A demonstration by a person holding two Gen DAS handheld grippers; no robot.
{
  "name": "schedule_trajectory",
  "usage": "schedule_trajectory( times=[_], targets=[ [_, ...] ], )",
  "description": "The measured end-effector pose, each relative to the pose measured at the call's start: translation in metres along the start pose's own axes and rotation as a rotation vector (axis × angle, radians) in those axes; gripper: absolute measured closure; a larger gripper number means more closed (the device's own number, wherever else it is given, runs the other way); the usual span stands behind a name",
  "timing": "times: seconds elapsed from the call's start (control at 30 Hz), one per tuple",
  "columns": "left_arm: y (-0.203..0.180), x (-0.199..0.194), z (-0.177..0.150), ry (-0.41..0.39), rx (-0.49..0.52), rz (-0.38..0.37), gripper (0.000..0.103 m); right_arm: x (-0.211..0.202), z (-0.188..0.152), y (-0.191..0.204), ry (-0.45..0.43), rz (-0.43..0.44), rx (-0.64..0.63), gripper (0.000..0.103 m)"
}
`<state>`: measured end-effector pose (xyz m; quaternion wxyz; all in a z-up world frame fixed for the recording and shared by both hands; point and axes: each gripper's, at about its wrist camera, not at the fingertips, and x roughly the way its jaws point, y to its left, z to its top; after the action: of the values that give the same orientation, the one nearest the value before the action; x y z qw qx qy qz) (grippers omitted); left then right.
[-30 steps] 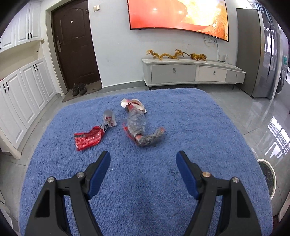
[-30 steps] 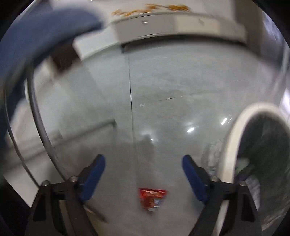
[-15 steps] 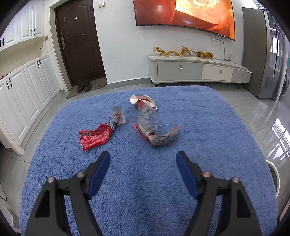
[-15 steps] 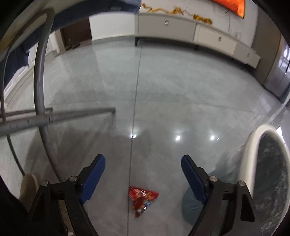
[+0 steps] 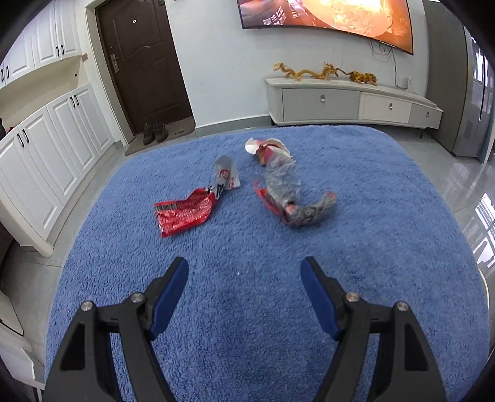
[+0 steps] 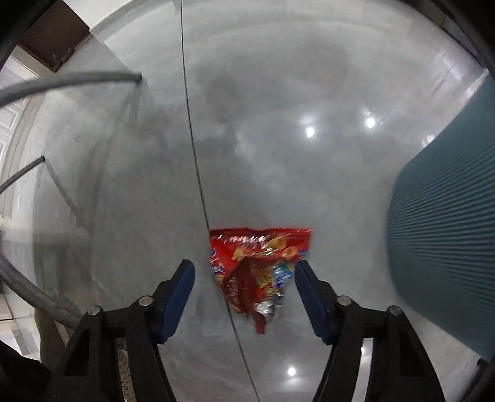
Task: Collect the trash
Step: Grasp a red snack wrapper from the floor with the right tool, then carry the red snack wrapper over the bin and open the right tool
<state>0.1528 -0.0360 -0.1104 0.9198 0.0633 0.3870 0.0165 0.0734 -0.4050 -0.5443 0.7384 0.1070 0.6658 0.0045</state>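
The wall-mounted television screen (image 5: 328, 15) carries a line of white characters near its lower left, too small and slanted to make out. The silver-and-white torn wrapper (image 5: 225, 179) on the blue carpet bears a round red logo and dark lettering, and the red crumpled foil wrapper (image 5: 184, 215) beside it has a pale printed strip; neither is legible. The red snack bag (image 6: 258, 267) on the grey tile floor shows blue and yellow printing, blurred beyond reading.

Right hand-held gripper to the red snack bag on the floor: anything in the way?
Nothing visible. The red snack bag lies flat on bare floor tile, already between the closing jaws of the right hand-held gripper, pads not yet touching.
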Motion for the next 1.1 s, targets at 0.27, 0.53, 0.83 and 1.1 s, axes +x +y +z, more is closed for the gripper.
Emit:
schedule_trajectory(
  times=[0.27,0.53,0.83,1.1],
  targets=[
    [-0.009,-0.005,-0.003,-0.002,0.024,-0.039,0.029,-0.013,-0.009,0.003,-0.019,0.024,0.028,0.089],
    [-0.017,-0.017,-0.006,-0.027,0.027,-0.108,0.029,-0.111,-0.042,-0.006,-0.184,0.121,0.029,0.091],
    [-0.028,-0.028,-0.009,-0.058,0.032,-0.213,0.029,-0.234,-0.109,-0.033,-0.331,0.161,0.060,0.091],
    [-0.027,-0.045,-0.013,-0.093,0.028,-0.286,0.029,-0.349,-0.123,-0.063,-0.614,-0.008,0.149,0.091]
  ],
)
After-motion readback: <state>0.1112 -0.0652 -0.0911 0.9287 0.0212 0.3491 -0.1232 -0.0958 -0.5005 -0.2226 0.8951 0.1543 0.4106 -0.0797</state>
